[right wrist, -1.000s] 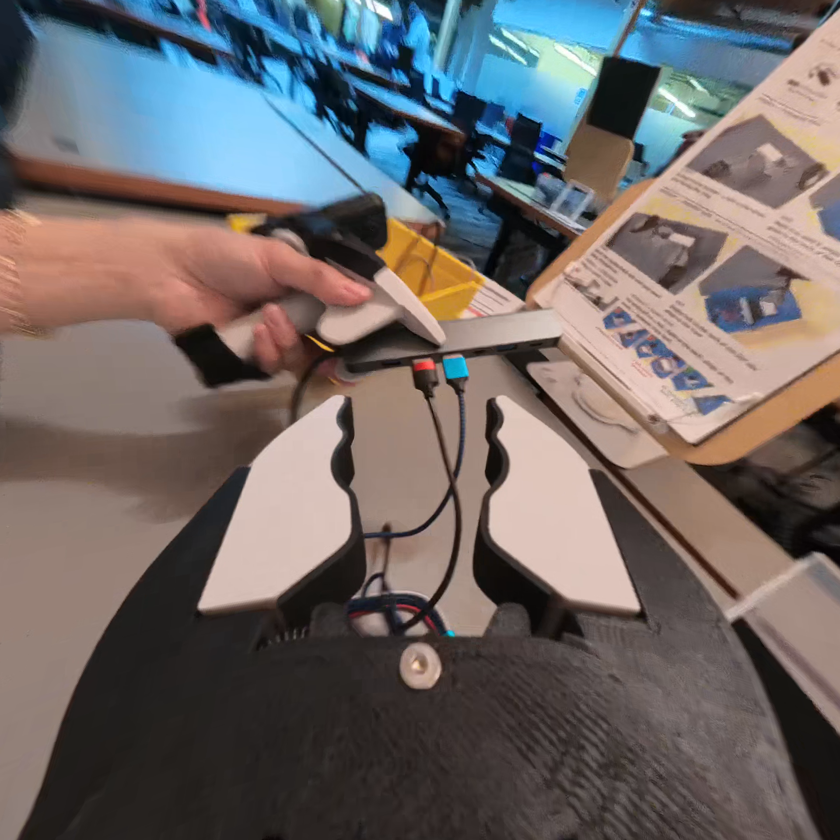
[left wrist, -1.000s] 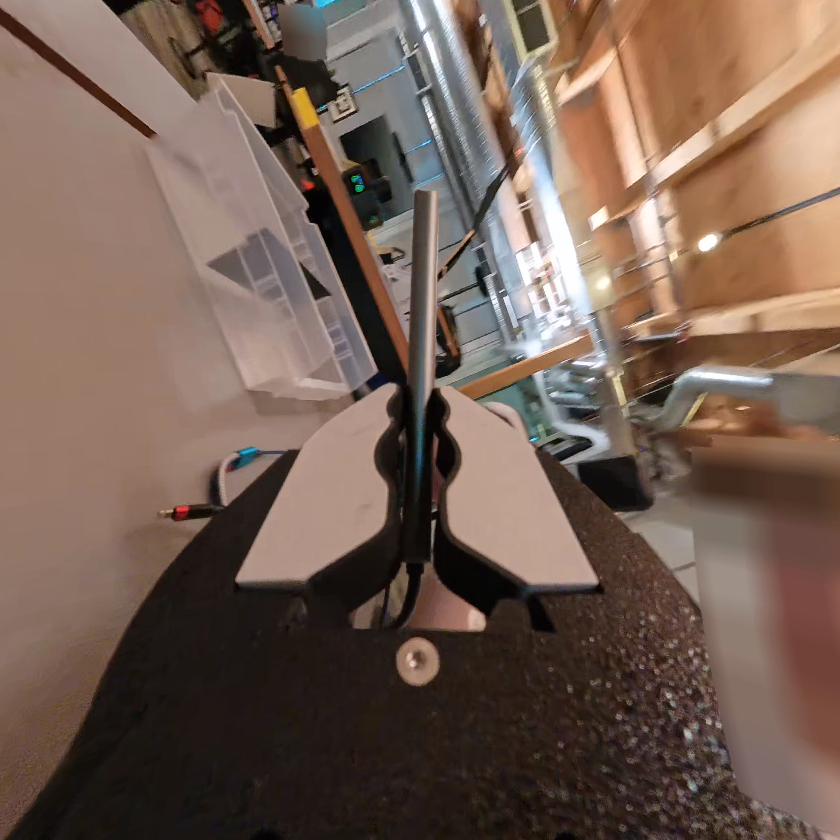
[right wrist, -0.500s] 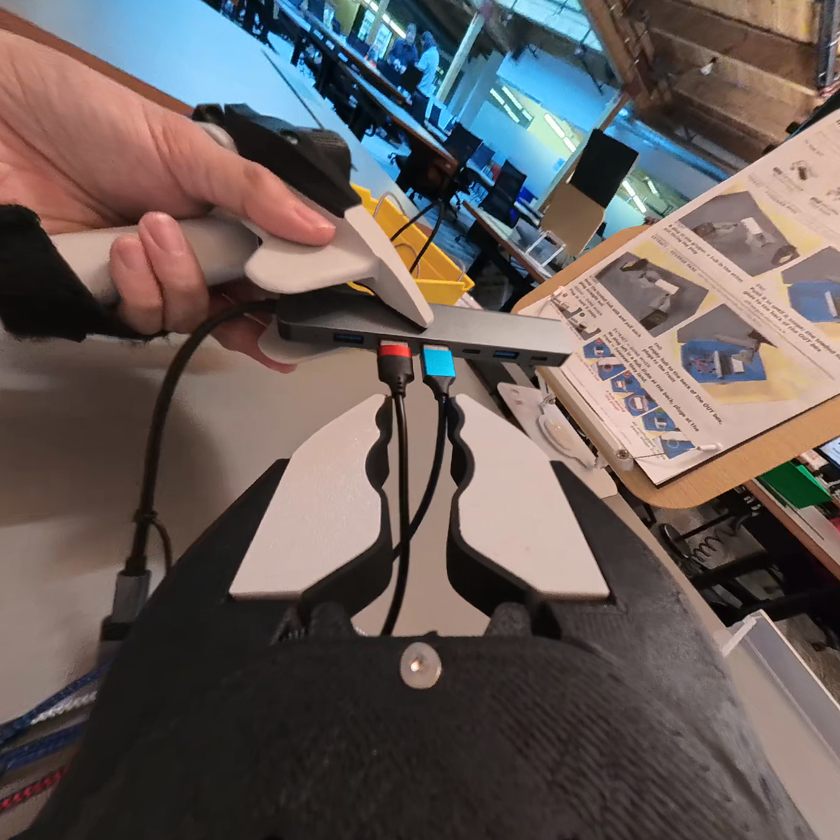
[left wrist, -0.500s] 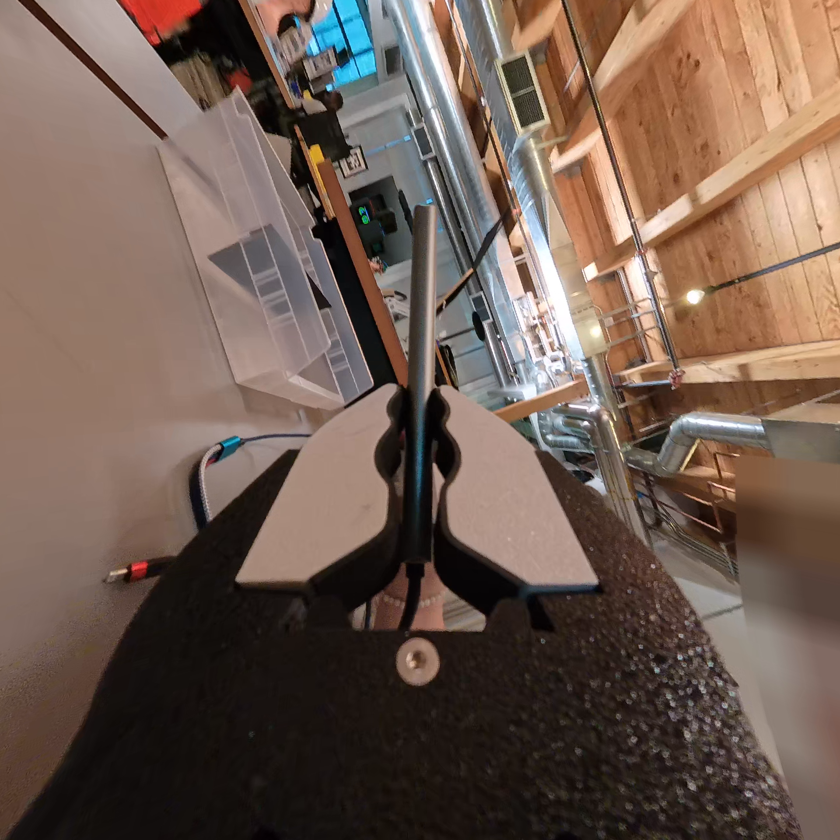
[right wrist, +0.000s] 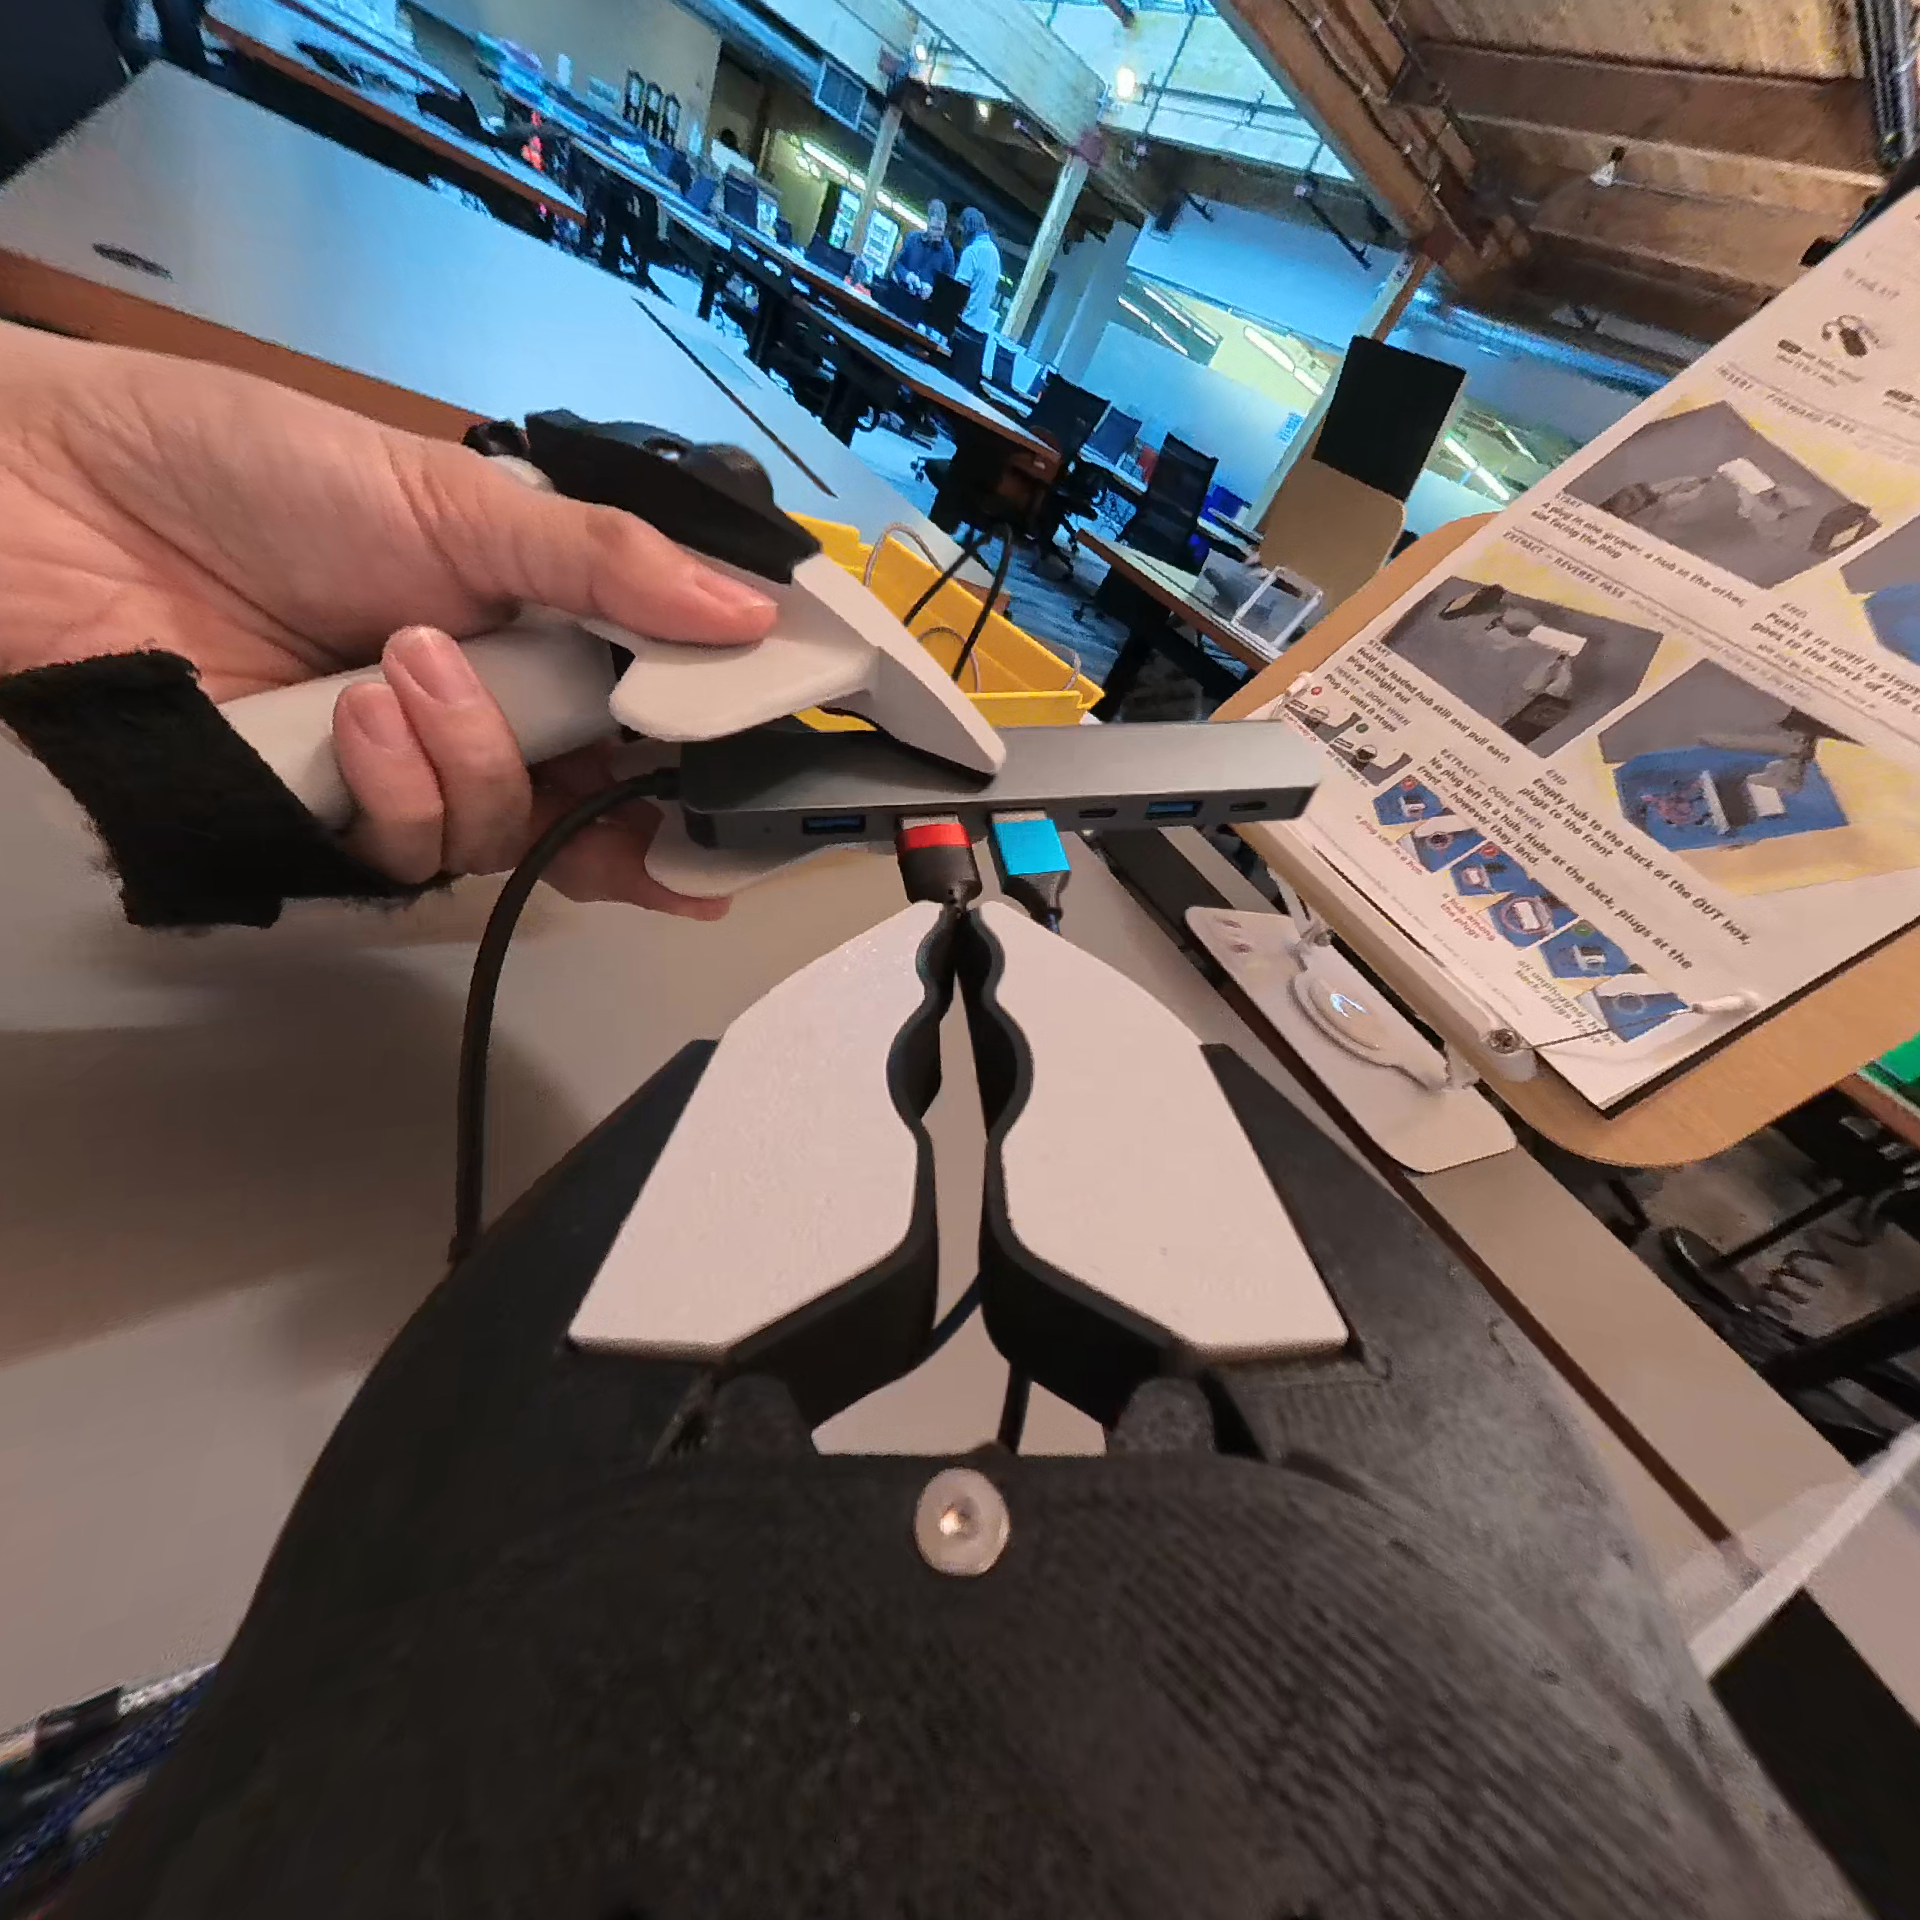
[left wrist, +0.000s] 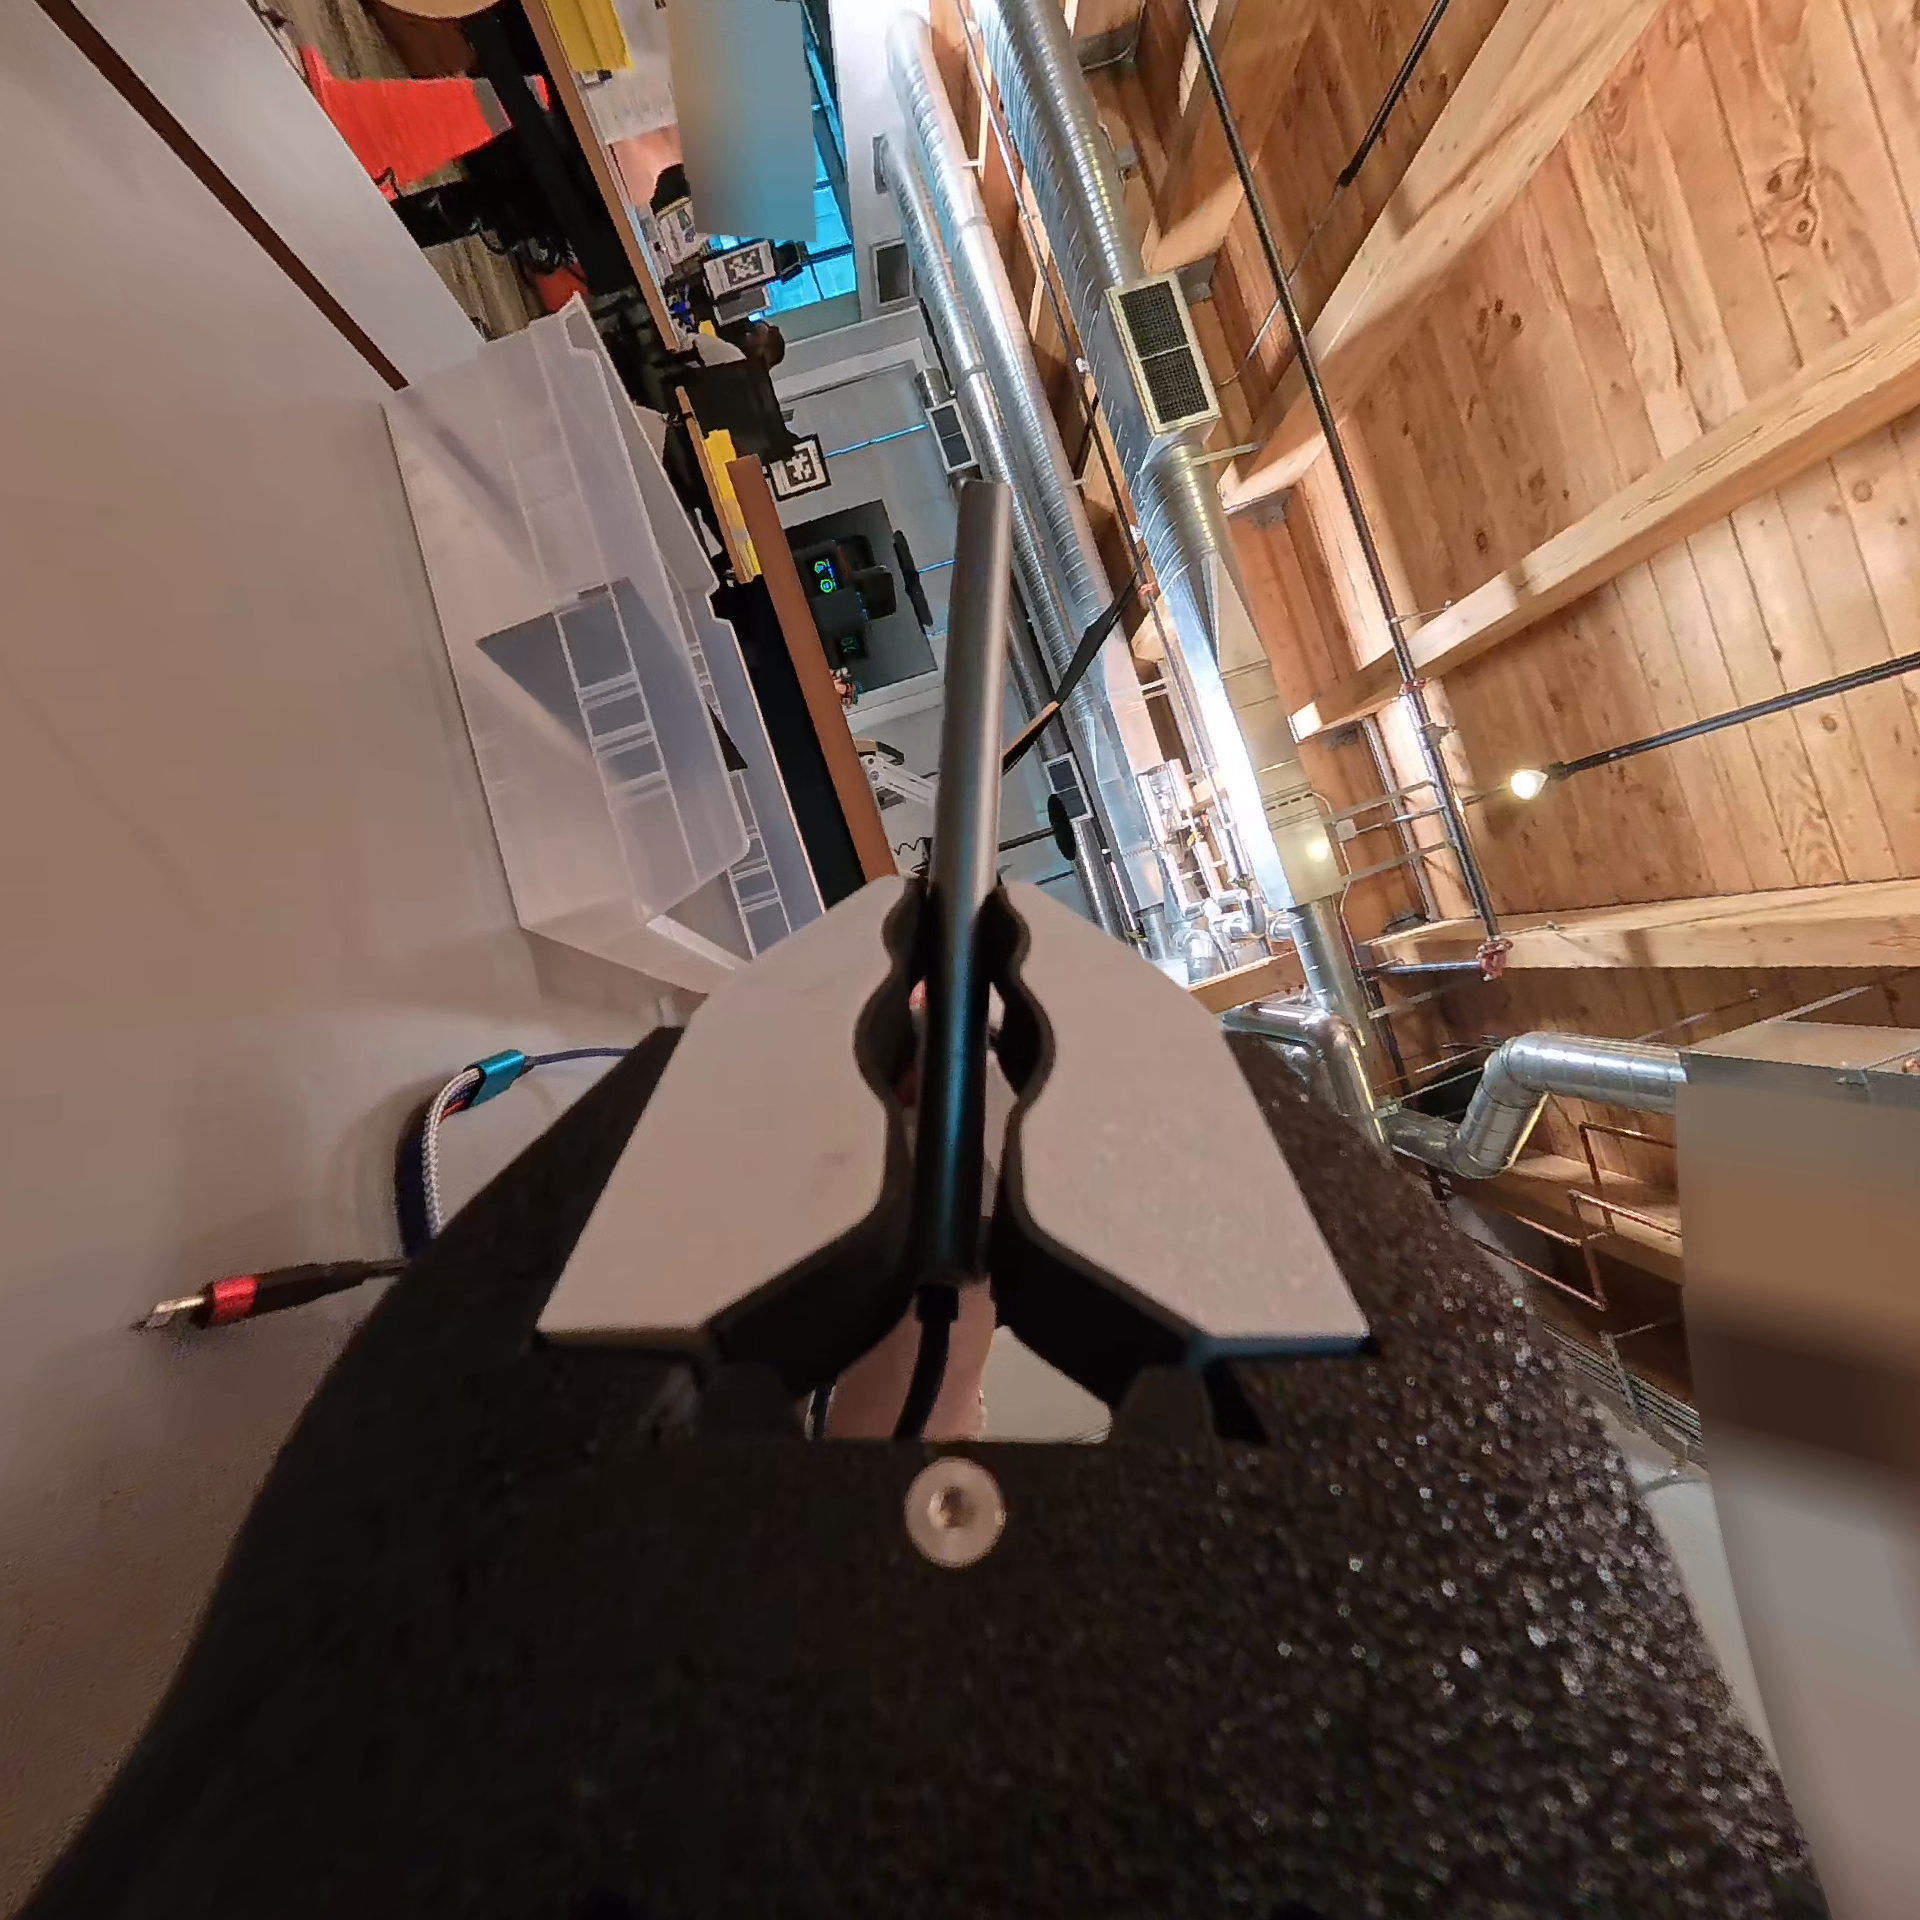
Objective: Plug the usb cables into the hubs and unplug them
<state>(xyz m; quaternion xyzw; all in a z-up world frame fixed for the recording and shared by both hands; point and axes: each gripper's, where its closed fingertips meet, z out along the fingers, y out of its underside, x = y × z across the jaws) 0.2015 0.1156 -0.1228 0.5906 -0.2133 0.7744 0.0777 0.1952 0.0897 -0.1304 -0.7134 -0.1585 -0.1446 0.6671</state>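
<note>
My left gripper (left wrist: 961, 899) is shut on a slim grey USB hub (left wrist: 968, 727), seen edge-on and sticking out past the fingertips. In the right wrist view a hand holds that gripper, its upper finger (right wrist: 831, 675) lying on the hub (right wrist: 1143, 764). A red plug (right wrist: 935, 847) and a blue plug (right wrist: 1029, 844) sit in the hub's ports. My right gripper (right wrist: 961, 916) is shut on the thin black cable just below the red plug. The cables' far ends, a blue connector (left wrist: 497, 1075) and a red one (left wrist: 223, 1299), lie on the table.
A clear plastic bin (left wrist: 582, 675) stands on the grey table (left wrist: 208, 727). A yellow bin (right wrist: 966, 644) is behind the hub. An instruction sheet on a wooden board (right wrist: 1662, 727) leans at the right over a white mount plate (right wrist: 1340, 1018). The hub's black lead (right wrist: 478, 987) hangs left. My left and right fingertips are right by each other.
My right gripper moved up to the hub and its jaws closed from wide open onto the red plug's cable. My left gripper kept its hold on the hub.
</note>
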